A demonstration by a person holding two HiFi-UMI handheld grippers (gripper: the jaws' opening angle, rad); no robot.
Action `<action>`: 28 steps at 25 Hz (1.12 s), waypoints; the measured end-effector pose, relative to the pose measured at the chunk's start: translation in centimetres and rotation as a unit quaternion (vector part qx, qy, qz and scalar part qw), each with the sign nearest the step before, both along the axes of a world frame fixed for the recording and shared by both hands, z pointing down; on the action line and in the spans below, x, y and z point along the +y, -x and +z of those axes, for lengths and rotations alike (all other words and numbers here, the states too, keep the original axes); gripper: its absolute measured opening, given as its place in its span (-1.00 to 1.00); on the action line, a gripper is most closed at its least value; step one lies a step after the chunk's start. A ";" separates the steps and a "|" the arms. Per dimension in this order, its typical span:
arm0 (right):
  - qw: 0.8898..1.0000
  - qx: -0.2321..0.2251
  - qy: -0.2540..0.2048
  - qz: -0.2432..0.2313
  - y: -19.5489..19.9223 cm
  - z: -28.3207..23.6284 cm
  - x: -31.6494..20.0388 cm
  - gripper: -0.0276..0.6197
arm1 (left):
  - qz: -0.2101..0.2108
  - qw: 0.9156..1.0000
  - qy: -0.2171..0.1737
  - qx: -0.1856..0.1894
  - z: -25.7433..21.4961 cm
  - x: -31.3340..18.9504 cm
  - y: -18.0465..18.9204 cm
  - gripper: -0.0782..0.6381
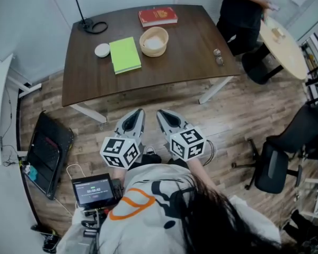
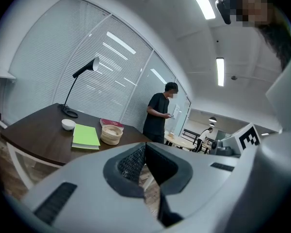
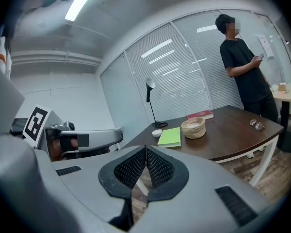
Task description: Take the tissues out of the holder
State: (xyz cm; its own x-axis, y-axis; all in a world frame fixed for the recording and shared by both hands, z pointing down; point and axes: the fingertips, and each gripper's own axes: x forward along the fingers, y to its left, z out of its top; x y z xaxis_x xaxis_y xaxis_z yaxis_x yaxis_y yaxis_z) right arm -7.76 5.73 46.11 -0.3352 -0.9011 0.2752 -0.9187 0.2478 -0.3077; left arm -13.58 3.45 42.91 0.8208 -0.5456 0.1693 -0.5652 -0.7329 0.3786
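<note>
I judge this the approach step. My left hand-held gripper and right hand-held gripper are both closed on nothing, at centre frame, short of the table. The round holder sits upper centre, mouth up, with no long axis and tissues inside. Next I must reach over, open the jaws and pinch them.

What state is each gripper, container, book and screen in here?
left gripper: shut, empty.
right gripper: shut, empty.
holder: upright on the table, tissues inside.
green notebook: closed, lying flat.
red book: closed, lying flat.
screen: lit.
</note>
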 end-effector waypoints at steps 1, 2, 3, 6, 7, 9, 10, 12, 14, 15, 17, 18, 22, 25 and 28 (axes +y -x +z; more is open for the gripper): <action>1.000 0.001 0.001 0.002 0.0 0.0 -0.4 -0.88 | 0.001 1.000 0.002 0.001 0.1 -0.5 0.1 -0.78; 1.000 0.002 0.003 0.005 0.0 0.1 -0.8 -0.88 | 0.003 1.000 0.004 0.001 0.2 -1.0 0.2 -0.78; 1.000 0.003 0.005 0.009 0.0 0.1 -1.0 -0.88 | 0.004 1.000 0.005 0.002 0.3 -1.3 0.2 -0.78; 1.000 0.005 0.011 0.017 -0.2 0.5 -1.4 -0.88 | 0.009 1.000 0.012 0.005 0.7 -1.9 0.2 -0.78; 1.000 0.006 0.014 0.019 -0.3 0.7 -1.5 -0.88 | 0.010 1.000 0.014 0.006 0.9 -2.1 0.2 -0.78; 1.000 0.008 0.017 0.023 -0.5 0.9 -1.7 -0.88 | 0.014 1.000 0.019 0.007 1.3 -2.4 -0.1 -0.78; 0.999 0.008 0.018 0.025 -0.7 0.9 -1.6 -0.88 | 0.017 1.000 0.022 0.007 1.4 -2.6 -0.3 -0.78; 0.999 0.008 0.021 0.030 -1.1 1.1 -1.5 -0.88 | 0.022 0.999 0.026 0.007 1.7 -2.7 -0.9 -0.78; 0.999 0.005 0.027 0.035 -1.7 1.3 -1.5 -0.88 | 0.027 0.999 0.029 0.006 1.8 -2.7 -1.4 -0.78; 0.999 0.004 0.030 0.037 -1.9 1.5 -1.6 -0.88 | 0.028 0.999 0.031 0.005 1.9 -2.8 -1.7 -0.78; 0.999 0.003 0.034 0.035 -2.1 1.7 -1.9 -0.88 | 0.028 0.999 0.033 0.003 2.0 -3.0 -1.9 -0.78; 0.999 0.002 0.034 0.033 -2.1 1.8 -2.2 -0.88 | 0.027 0.999 0.034 0.002 2.1 -3.2 -1.9 -0.78; 0.999 -0.005 0.031 0.016 -2.4 1.9 -4.0 -0.88 | 0.011 0.999 0.033 -0.002 2.2 -4.7 -2.2 -0.78; 1.000 -0.008 0.027 0.009 -3.0 1.6 -5.8 -0.88 | 0.001 0.999 0.032 -0.005 2.1 -6.1 -2.5 -0.78; 1.000 -0.010 0.024 0.003 -4.1 1.4 -7.4 -0.88 | -0.010 0.999 0.034 -0.008 2.2 -7.8 -3.3 -0.78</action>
State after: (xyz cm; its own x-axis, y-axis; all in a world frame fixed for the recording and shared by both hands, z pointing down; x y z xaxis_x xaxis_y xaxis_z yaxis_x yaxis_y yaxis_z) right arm -3.61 -1.71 47.50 -0.3362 -0.8888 0.3114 -0.9133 0.2270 -0.3383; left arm -10.24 -4.32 45.16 0.8065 -0.5493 0.2186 -0.5861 -0.6940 0.4182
